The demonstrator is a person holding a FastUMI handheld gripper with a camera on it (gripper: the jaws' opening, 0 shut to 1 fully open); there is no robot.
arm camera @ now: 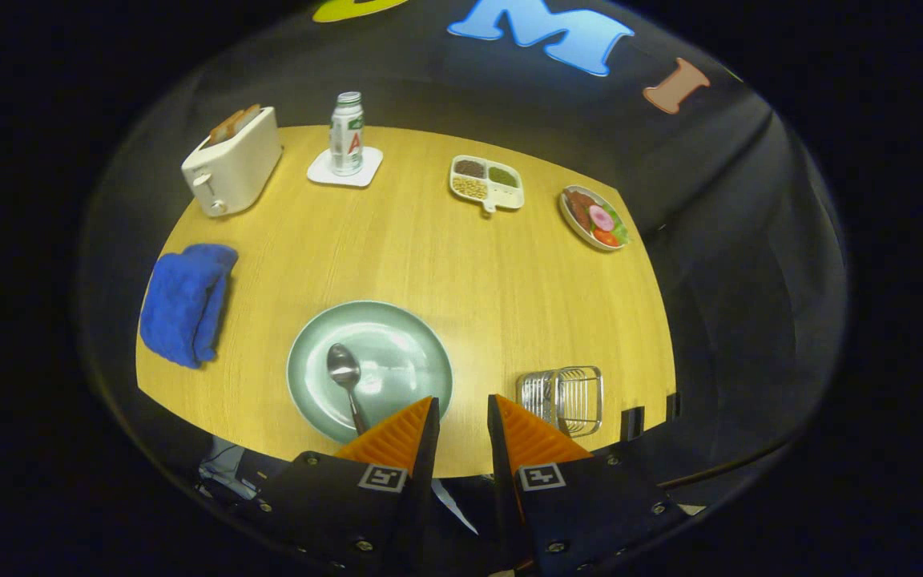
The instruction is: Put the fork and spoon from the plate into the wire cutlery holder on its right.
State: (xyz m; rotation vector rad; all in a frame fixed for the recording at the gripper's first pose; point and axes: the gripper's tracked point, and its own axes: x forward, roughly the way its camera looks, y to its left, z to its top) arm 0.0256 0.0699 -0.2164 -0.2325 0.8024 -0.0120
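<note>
A pale green plate (397, 336) lies on the wooden table just beyond my left finger. A metal spoon (344, 375) rests in it, bowl away from me, with its handle running back towards that finger. The wire cutlery holder (564, 398) stands to the plate's right, just ahead of my right finger, and nothing sticks out of it. My gripper (463, 413) hovers above the table's near edge, its fingers drawn close with a narrow gap. A thin silvery piece, apparently the fork (455, 506), is pinched low between them.
A blue cloth (185, 303) lies left of the plate. Along the far side are a toaster (231, 163), a bottle on a white coaster (346, 136), a divided dish of grains (487, 184) and a plate of food (594, 218). Bare wood (461, 264) spans the middle.
</note>
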